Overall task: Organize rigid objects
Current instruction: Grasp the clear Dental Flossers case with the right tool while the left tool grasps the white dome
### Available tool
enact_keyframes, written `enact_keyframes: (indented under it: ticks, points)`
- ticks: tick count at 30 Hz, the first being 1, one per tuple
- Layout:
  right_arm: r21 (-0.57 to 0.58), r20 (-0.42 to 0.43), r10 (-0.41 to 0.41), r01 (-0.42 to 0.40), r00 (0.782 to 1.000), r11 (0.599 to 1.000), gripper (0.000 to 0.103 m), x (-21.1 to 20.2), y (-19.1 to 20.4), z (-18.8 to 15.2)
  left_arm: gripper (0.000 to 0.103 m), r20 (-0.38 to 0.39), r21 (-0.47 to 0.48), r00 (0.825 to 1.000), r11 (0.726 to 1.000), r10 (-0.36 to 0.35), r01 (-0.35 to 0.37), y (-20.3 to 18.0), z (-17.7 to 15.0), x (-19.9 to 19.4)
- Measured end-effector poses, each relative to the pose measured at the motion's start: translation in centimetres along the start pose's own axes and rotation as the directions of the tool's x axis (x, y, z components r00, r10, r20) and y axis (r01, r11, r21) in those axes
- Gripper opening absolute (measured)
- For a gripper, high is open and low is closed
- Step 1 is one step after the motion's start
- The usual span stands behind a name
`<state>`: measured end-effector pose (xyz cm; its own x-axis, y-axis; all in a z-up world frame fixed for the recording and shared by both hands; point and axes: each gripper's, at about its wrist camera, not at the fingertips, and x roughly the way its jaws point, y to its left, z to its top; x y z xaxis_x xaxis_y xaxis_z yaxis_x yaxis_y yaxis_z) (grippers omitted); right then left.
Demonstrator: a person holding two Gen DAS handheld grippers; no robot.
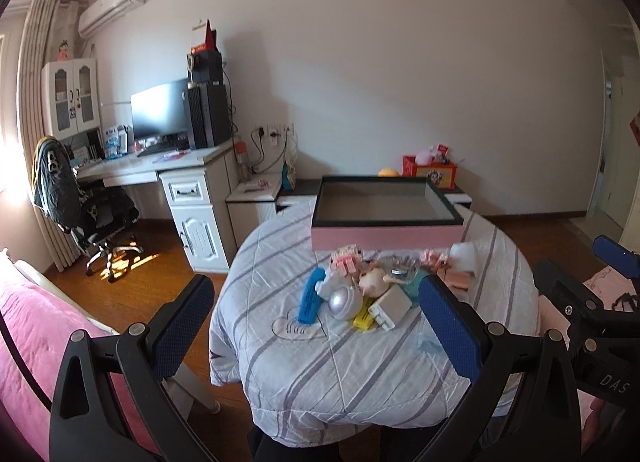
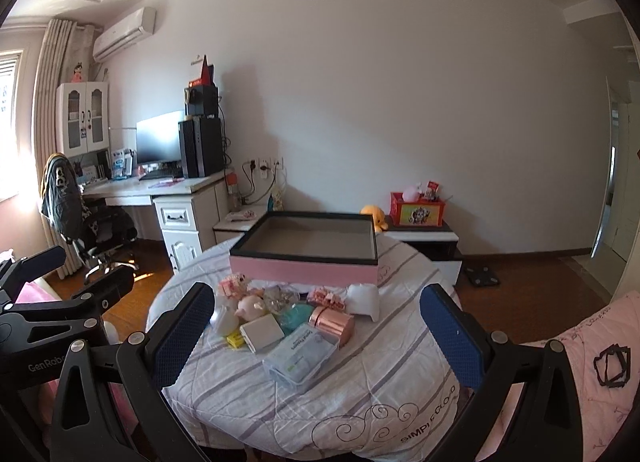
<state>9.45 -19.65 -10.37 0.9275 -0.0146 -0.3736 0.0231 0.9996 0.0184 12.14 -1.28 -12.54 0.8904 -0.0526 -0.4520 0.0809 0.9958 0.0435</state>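
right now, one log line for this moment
left gripper open | right gripper open | pink box empty | items unsorted

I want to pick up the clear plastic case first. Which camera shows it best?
The right wrist view: the clear plastic case lies whole and unobstructed at the pile's near edge. In the left wrist view only a corner shows beside the gripper's finger.

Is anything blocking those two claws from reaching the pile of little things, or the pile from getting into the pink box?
Nothing visible does. Both the left claw and right claw hang open before the pile, with only bare striped cloth between. The pink box sits open-topped just behind the pile.
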Motion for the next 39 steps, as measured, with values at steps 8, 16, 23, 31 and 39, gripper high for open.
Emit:
enact_keyframes:
  ticks: [8,16,23,31,39]
  points:
    - [0.044,-0.233,0.037,-0.027,0.972,0.999,0.103,9.3,-1.0,-5.2,0.103,-0.207,0.017,0.978,0.999,0.033,-0.03,0.7,-3.5,8.1]
    - [0.07,-0.335,0.068,-0.047,0.94,0.996,0.103,15.4,0.1,-7.3,0.103,-0.299,-0.002,0.953,0.999,0.047,-0.05,2.6,-4.7,12.8]
    - [0.079,-0.369,0.09,-0.065,0.925,0.995,0.103,18.5,-0.3,-8.4,0.103,-0.345,-0.006,0.938,0.999,0.042,-0.047,3.2,-4.9,15.8]
    - [0.051,-0.349,0.121,-0.11,0.929,0.993,0.082,17.6,-2.2,-8.3,0.103,-0.359,-0.013,0.933,1.0,-0.009,0.005,2.6,-4.3,18.0]
    - [0.074,-0.345,0.118,-0.098,0.931,0.992,0.078,18.0,-4.5,-7.9,0.103,-0.332,0.011,0.942,0.998,-0.052,0.059,-0.1,-3.1,19.1]
